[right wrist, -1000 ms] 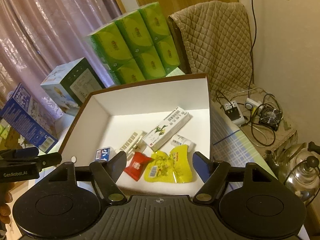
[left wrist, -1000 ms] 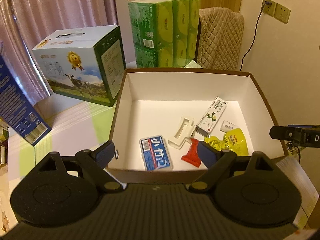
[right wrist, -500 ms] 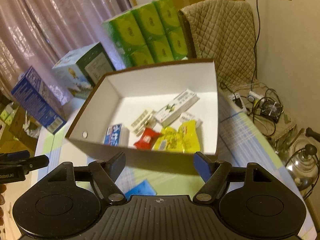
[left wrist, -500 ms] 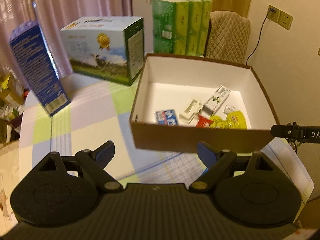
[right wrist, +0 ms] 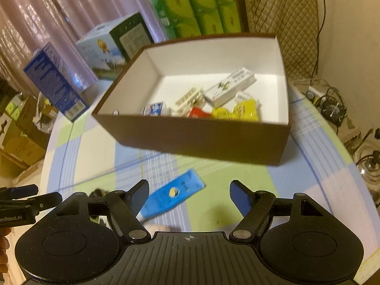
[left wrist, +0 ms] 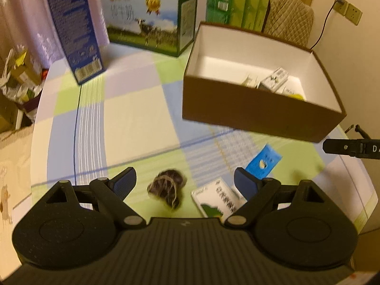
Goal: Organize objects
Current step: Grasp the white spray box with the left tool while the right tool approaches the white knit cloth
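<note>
Both grippers have pulled back from the brown box (left wrist: pixel 258 116), bringing the loose items on the table into view.

My left gripper (left wrist: pixel 185 180) gapes empty; the dark bundle (left wrist: pixel 167 187) lies between its fingers, soft and light, best pinched mid-body. My right gripper (right wrist: pixel 188 196), also apart, hovers just right of the flat blue packet (right wrist: pixel 171 196).

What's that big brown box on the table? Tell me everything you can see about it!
The brown box looks like cardboard: brown outside, white inside, with no lid on. It sits upright on the checked tablecloth, in front of the green packs. Inside lie small things: a long white carton, yellow packets, a red packet and a little blue pack. Neither gripper touches it.
</note>
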Tool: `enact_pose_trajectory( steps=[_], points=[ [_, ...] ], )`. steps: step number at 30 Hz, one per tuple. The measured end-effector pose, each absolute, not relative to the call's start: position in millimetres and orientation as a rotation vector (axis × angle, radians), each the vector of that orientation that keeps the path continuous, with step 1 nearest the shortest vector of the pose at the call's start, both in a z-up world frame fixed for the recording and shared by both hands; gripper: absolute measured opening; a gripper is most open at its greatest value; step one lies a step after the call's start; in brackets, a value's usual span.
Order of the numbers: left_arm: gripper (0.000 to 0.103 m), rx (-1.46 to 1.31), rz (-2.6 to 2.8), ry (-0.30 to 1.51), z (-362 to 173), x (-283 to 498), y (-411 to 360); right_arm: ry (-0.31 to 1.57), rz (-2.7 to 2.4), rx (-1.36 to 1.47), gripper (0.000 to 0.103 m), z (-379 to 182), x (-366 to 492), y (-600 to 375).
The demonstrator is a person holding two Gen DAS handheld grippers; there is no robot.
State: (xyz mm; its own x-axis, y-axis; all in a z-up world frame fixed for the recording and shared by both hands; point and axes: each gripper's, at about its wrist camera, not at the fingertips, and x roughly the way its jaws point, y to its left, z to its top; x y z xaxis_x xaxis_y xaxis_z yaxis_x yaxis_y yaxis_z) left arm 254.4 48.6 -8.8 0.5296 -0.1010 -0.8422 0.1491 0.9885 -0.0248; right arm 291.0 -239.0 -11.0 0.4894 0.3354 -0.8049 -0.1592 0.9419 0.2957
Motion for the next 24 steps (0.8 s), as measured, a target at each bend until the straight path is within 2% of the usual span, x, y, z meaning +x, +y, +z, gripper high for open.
enact_pose_trajectory(
  steps=[24],
  points=[
    [0.087, 0.010, -0.180, 1.160, -73, 247, 13, 1.158, 0.259, 0.151, 0.072, -61, 282, -245]
  ],
)
